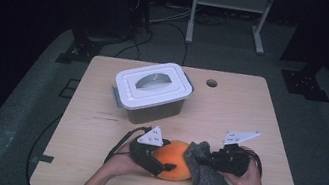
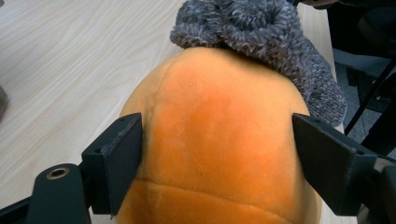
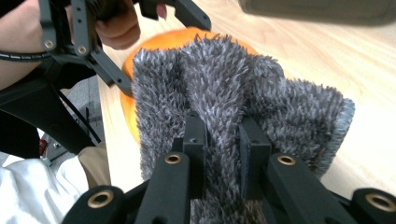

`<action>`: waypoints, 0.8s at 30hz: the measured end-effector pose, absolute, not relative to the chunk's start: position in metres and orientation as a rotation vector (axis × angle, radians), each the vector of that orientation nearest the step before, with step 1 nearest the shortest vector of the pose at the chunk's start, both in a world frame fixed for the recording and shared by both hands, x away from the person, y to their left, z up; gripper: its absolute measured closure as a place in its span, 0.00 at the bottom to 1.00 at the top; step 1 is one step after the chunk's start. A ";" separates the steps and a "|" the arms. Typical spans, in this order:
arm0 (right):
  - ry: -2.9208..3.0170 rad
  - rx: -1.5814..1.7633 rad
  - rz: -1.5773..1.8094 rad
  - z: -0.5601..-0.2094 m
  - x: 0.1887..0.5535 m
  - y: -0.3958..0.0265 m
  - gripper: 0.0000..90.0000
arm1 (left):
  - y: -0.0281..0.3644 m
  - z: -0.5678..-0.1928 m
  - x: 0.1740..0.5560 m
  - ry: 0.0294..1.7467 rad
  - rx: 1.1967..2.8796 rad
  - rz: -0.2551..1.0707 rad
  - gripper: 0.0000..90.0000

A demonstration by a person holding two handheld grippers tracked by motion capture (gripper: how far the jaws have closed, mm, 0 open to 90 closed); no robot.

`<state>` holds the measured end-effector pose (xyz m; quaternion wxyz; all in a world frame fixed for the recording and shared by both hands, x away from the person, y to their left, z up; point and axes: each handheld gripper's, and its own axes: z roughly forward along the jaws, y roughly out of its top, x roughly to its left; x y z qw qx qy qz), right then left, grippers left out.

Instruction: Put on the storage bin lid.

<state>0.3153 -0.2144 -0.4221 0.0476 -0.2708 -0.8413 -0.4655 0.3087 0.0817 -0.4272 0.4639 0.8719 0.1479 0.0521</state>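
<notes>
One orange plush ball [image 1: 174,161] sits at the near edge of the counter [image 1: 249,117], with one fuzzy grey cloth [image 1: 207,173] touching its right side. The left tongs [image 2: 217,154] are wide open around the ball (the pads sit right by its sides). The right tongs [image 3: 223,140] are pinched tight on the cloth. One white-lidded box [image 1: 152,90] stands farther back.

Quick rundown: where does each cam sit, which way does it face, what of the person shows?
High view: above the person's side, facing forward and down on the table; forearms, left gripper, right gripper.
Left gripper view: on that gripper, along its jaws flanking the orange plush.
Right gripper view: along jaws pinching the grey cloth; the other hand behind.
Shared: plush and cloth.
</notes>
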 end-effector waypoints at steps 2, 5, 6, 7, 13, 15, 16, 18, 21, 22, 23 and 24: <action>-2.564 -0.843 -1.396 -0.425 0.317 -0.217 0.84 | 0.085 -0.428 0.310 0.375 2.140 0.118 0.21; -2.557 -0.890 -1.346 -0.433 0.320 -0.223 0.84 | 0.089 -0.429 0.312 0.387 2.125 0.097 0.21; -2.555 -0.904 -1.330 -0.435 0.320 -0.225 0.84 | 0.089 -0.430 0.312 0.390 2.124 0.095 0.21; -2.551 -0.916 -1.315 -0.436 0.321 -0.226 0.84 | 0.090 -0.429 0.312 0.390 2.126 0.094 0.21; -2.518 -0.884 -1.423 -0.422 0.319 -0.226 0.84 | 0.090 -0.430 0.312 0.394 2.121 0.092 0.20; -2.530 -0.866 -1.402 -0.423 0.319 -0.221 0.84 | 0.090 -0.430 0.312 0.394 2.125 0.094 0.20; -2.532 -0.868 -1.372 -0.427 0.319 -0.219 0.84 | 0.091 -0.430 0.313 0.395 2.126 0.094 0.20; -2.514 -0.873 -1.342 -0.433 0.321 -0.220 0.84 | 0.090 -0.430 0.312 0.394 2.125 0.096 0.20; -2.534 -0.897 -1.285 -0.437 0.322 -0.225 0.84 | 0.090 -0.430 0.312 0.399 2.125 0.095 0.20; -2.529 -0.910 -1.274 -0.438 0.322 -0.227 0.84 | 0.089 -0.430 0.311 0.397 2.125 0.095 0.20; -2.529 -0.910 -1.284 -0.437 0.322 -0.228 0.84 | 0.088 -0.429 0.310 0.394 2.131 0.098 0.19; -2.532 -0.904 -1.313 -0.432 0.320 -0.228 0.84 | 0.087 -0.429 0.309 0.386 2.131 0.100 0.19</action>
